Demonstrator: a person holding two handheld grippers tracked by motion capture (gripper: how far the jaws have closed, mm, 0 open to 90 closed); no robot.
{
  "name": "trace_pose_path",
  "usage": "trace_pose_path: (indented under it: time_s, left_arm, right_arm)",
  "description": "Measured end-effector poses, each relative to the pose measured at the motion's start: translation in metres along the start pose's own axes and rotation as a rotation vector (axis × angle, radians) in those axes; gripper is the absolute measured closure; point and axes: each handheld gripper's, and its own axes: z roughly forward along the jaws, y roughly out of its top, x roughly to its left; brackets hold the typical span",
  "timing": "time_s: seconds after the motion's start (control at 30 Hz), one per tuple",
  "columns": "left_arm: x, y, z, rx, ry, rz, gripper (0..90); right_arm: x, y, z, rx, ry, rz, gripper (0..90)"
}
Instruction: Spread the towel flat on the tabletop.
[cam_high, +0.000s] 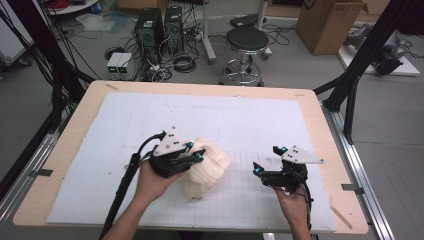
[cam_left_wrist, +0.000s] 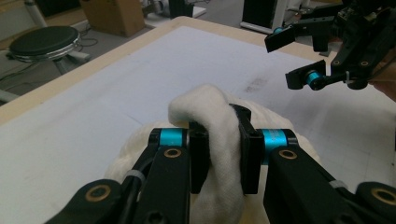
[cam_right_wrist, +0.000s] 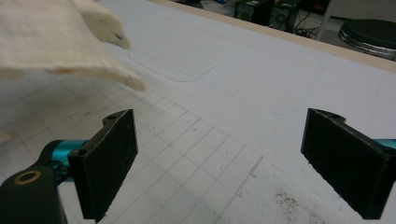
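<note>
The left gripper (cam_left_wrist: 218, 144) has a fold of the cream towel (cam_high: 207, 170) pinched between its pads, part of the cloth raised off the white mat (cam_high: 150, 125), the rest bunched on it. The right gripper (cam_high: 267, 161) waits just right of the towel, jaws wide and empty. Grasping looks done; spreading or folding likely remains

Left gripper (cam_high: 196, 151) is clamped on a bunched-up cream towel (cam_high: 206, 170), with most of the cloth spilling out to its right on the white mat (cam_high: 125, 125). Right gripper (cam_high: 266, 159) sits well apart from it over the gridded part of the mat, jaws spread wide with nothing between them. Behind the table there's a black stool (cam_high: 246, 41) and two PC towers (cam_high: 160, 25) on the floor.
</note>
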Motion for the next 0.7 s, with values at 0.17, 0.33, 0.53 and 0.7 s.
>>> trace_pose_path:
  time_s: [0.17, 0.33, 0.53, 0.7]
  left_arm:
    - [-0.011, -0.018, 0.029, 0.085, -0.015, -0.014, 78.0]
    - [-0.016, -0.045, 0.038, 0.177, -0.023, -0.011, 77.8]
    - [-0.016, -0.064, 0.036, 0.26, -0.011, 0.011, 75.6]
    - [-0.011, -0.069, 0.03, 0.256, -0.042, -0.004, 65.3]
  right_arm:
    - [-0.003, -0.003, -0.003, 0.005, -0.004, -0.003, 10.3]
    - [-0.004, -0.004, -0.003, 0.013, 0.001, 0.003, 10.3]
    - [0.002, -0.004, 0.003, 0.031, 0.027, -0.013, 10.3]
    - [0.009, 0.0, 0.011, 0.05, 0.062, -0.028, 10.4]
